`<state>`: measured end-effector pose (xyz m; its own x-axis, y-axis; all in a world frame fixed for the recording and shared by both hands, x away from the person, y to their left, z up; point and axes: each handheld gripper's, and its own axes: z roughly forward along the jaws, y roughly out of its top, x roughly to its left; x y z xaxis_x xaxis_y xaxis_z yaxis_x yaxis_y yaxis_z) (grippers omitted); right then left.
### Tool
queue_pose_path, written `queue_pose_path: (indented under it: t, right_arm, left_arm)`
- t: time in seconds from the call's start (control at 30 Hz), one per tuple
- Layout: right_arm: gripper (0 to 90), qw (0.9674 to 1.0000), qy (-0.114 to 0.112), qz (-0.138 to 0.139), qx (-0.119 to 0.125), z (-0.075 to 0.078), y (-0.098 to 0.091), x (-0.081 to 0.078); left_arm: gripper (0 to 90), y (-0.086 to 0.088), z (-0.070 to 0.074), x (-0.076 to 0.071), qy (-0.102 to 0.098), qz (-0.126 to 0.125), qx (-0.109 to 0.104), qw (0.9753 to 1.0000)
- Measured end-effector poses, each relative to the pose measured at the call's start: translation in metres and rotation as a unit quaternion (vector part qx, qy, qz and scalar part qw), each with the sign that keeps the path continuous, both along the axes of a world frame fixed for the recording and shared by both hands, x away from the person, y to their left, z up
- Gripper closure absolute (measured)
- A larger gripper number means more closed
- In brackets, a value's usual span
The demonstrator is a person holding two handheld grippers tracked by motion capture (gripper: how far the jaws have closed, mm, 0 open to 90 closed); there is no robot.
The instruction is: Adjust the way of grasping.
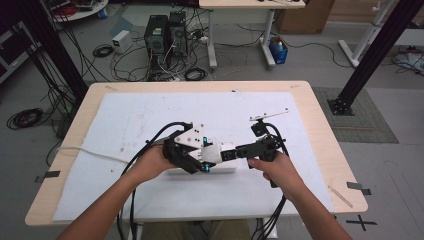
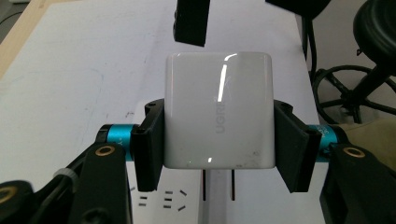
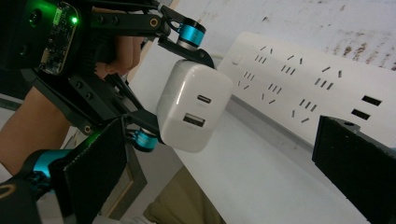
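My left gripper [image 2: 218, 154] is clamped on the white charger [image 2: 218, 112], one pad on each side wall, with the glossy back face turned up toward its camera and the two prongs [image 2: 218, 185] pointing down and away from the jaws. Directly beyond those prongs lies the white power strip [image 2: 208, 205], flat on the white mat [image 2: 84, 79]; the prongs hang just above its socket face and appear not yet seated, though I cannot tell the exact gap. The strip's long axis runs across the table in front of me, seen in the high view as a pale bar [image 1: 220, 171] under both tools, so the charger sits over it rather than beside it. My right gripper [image 3: 224, 168] stands wide, jaws well apart and holding nothing, aimed at the charger's port face [image 3: 198, 108] from close by. In the high view the left gripper [image 1: 202, 159] is the nearer tool to the strip, the right gripper [image 1: 231, 153] level with it just beside. In my judgement, the coming move depends on prongs staying square above one slot pair [image 2: 173, 198]. Beyond the mat, the wooden table [image 1: 320, 120] edge.
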<state>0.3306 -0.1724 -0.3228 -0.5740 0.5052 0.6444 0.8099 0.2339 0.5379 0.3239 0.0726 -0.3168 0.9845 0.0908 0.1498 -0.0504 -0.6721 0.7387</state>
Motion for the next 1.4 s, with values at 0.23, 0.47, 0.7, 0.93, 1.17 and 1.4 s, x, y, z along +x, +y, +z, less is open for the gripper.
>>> queue_pose_path:
  t: [0.23,0.47,0.7,0.93,1.17,1.4]
  right_arm:
    - [6.1,0.9999,0.015,-0.002,0.006,-0.001,0.003,0.001]
    - [15.9,0.9994,0.028,-0.008,0.02,-0.003,0.003,0.005]
    - [25.9,0.9971,0.07,-0.003,0.029,-0.011,0.005,0.009]
    - [39.3,0.9909,0.117,-0.02,0.063,-0.021,0.0,0.014]
    - [48.2,0.9851,0.15,-0.036,0.077,-0.025,-0.003,0.015]
    - [58.7,0.9796,0.173,-0.036,0.096,-0.033,-0.005,0.017]
  left_arm:
    - [42.5,-0.007,-0.001,0.001,-0.001,-0.006,-0.006,1.0]
    - [42.5,-0.012,-0.004,0.001,0.002,-0.011,-0.008,0.9999]
    - [42.5,-0.014,-0.005,0.002,0.001,-0.016,-0.004,0.9999]
    - [42.5,-0.015,-0.006,0.003,0.005,-0.013,-0.008,0.9999]
    - [42.5,-0.017,-0.008,0.003,-0.001,-0.009,-0.004,1.0]
    - [42.5,-0.022,-0.011,0.0,-0.021,-0.011,0.009,0.9997]
